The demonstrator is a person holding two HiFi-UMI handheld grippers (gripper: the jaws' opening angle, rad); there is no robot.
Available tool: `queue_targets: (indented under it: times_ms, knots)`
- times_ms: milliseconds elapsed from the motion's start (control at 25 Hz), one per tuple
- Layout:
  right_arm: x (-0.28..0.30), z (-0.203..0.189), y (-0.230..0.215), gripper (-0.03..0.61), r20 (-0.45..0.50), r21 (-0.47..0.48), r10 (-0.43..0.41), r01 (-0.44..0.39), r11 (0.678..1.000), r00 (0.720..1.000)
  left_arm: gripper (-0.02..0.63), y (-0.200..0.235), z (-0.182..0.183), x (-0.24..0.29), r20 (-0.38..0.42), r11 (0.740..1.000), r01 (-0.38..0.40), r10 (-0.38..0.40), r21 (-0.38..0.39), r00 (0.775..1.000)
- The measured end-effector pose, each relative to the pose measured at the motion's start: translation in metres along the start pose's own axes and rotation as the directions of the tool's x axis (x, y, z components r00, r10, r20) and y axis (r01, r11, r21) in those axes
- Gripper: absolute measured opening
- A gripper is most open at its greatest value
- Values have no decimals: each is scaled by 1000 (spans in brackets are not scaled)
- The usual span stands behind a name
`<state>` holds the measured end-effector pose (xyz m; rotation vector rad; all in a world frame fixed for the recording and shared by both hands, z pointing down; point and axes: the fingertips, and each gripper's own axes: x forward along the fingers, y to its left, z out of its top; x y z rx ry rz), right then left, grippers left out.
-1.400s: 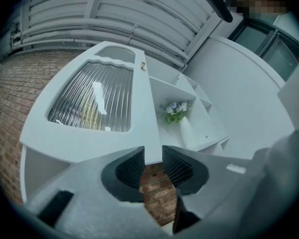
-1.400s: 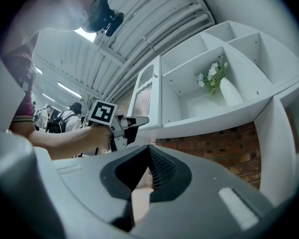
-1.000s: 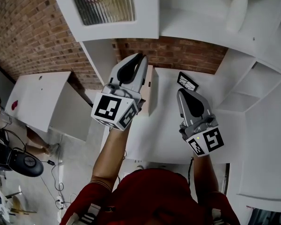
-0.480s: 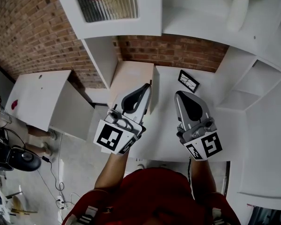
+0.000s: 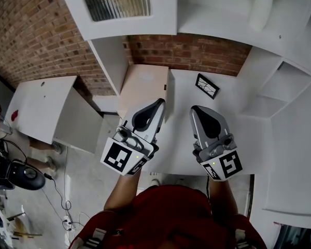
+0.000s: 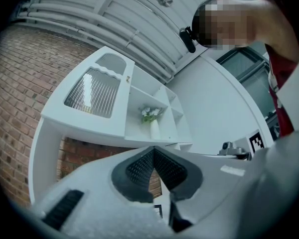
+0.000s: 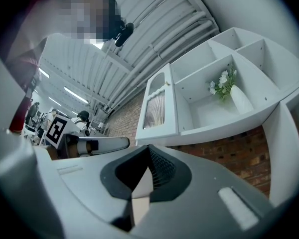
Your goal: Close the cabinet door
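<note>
Left grey two-jaw gripper (image 5: 159, 102) hovering, jaws pressed together, empty; right grey two-jaw gripper (image 5: 195, 109) likewise closed on nothing, both pointing toward white ribbed-glass cabinet door (image 5: 122, 9).

Bright, even overhead light, soft shadows; fisheye warp and dark corners in both gripper views.

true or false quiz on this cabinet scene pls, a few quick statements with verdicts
1. The left tool is shut and empty. True.
2. The white vase of flowers stands on the white counter. False: it stands in an open shelf compartment of the white cabinet.
3. The small black picture frame sits on the counter. True.
4. The right tool grips the white cabinet door with ribbed glass. False: it is shut on nothing, apart from the door.
5. The wall behind the counter is white plaster. False: it is a red brick wall.
</note>
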<state>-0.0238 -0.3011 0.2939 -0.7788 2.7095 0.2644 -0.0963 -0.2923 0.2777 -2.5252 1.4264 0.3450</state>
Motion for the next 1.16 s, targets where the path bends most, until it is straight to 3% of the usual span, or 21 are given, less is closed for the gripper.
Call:
queue_targets:
  times_ms: [1160]
  knots:
    - [-16, 2, -1, 12, -16, 7, 15, -15, 1000, 1000, 3, -16, 5, 0, 2, 1000, -8, 8, 7, 1000]
